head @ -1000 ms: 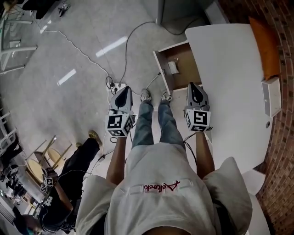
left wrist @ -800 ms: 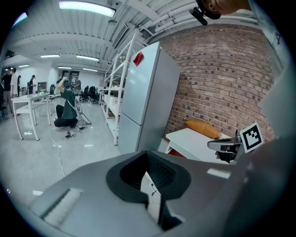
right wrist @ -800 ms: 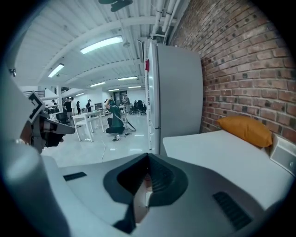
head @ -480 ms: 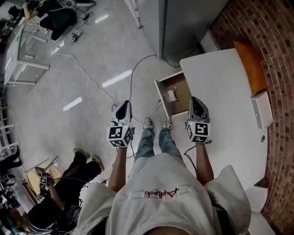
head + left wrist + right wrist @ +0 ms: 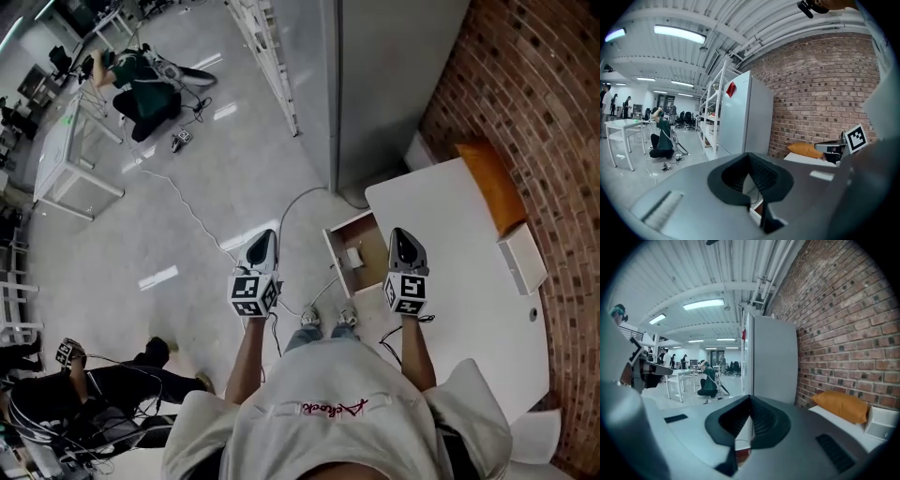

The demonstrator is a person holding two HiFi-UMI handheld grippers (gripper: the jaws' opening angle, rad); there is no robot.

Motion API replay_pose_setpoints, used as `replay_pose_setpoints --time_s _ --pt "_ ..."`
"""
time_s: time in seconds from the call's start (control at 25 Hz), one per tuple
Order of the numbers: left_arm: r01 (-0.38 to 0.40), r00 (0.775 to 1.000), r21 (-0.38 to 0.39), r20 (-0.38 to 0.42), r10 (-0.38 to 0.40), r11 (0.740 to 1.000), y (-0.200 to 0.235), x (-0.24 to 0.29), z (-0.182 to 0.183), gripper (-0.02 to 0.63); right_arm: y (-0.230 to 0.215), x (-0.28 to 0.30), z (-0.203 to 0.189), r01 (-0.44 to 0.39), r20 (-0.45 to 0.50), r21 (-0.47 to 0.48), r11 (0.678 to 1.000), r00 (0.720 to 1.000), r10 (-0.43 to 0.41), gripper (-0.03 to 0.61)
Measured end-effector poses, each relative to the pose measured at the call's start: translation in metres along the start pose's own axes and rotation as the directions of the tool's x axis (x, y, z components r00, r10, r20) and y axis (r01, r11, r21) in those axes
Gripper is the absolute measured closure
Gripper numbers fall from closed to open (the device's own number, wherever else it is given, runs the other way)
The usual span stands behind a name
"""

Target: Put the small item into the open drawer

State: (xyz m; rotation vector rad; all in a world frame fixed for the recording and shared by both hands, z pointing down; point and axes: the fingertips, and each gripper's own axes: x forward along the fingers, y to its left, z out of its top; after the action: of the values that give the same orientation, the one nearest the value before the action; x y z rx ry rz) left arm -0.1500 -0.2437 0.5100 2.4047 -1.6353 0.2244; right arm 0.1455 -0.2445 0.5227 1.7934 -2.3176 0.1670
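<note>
The open wooden drawer [image 5: 343, 265] sticks out from the left edge of the white table [image 5: 459, 272]. A small white item [image 5: 354, 256] lies inside it. My right gripper [image 5: 401, 234] is held up level just right of the drawer, over the table's edge, jaws shut and empty. My left gripper [image 5: 265, 236] hangs over the floor well left of the drawer, also shut with nothing in it. In the left gripper view the gripper [image 5: 750, 157] points at a brick wall and a tall grey cabinet [image 5: 749, 112]. The right gripper [image 5: 750, 399] faces the same cabinet [image 5: 773, 359].
An orange cushion [image 5: 489, 187] and a white box [image 5: 522, 260] lie on the table by the brick wall [image 5: 544, 103]. The grey cabinet [image 5: 394, 84] stands beyond the drawer. Cables [image 5: 202, 225] trail across the floor. A person crouches [image 5: 141, 89] far off; another sits at lower left [image 5: 103, 394].
The head view has tilted up and away, so the drawer and table look smaller and lower. Both grippers stay shut and level, either side of the person's legs.
</note>
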Motion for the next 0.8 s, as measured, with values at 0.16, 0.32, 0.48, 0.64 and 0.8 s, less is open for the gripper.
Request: replay_pose_setpoints --time_s 0.16,0.32,0.48,0.64,0.8 --pt "0.011 0.999 0.035 0.037 -0.013 0.999 0.001 -0.001 0.018 0.607 -0.007 -0.006 0.019 0.017 0.035 -0.013 1.0 0.999 -0.016 0.566" --pt "0.012 0.996 0.035 0.085 -0.015 0.999 0.003 0.002 0.043 0.607 -0.012 -0.001 0.042 0.033 0.079 -0.017 0.999 0.996 -0.032 0.566" --pt "0.016 0.993 0.042 0.114 -0.021 0.999 0.004 0.004 0.054 0.607 -0.011 0.0 0.057 0.038 0.115 -0.018 0.999 0.993 -0.036 0.566" --pt "0.02 0.989 0.053 0.148 -0.027 0.998 0.004 0.006 0.068 0.607 -0.012 -0.002 0.071 0.05 0.148 -0.024 0.998 0.988 -0.046 0.566" --pt "0.024 0.985 0.065 0.166 -0.035 0.998 0.006 0.01 0.079 0.607 -0.017 -0.003 0.08 0.075 0.174 -0.016 0.997 0.982 -0.071 0.566"
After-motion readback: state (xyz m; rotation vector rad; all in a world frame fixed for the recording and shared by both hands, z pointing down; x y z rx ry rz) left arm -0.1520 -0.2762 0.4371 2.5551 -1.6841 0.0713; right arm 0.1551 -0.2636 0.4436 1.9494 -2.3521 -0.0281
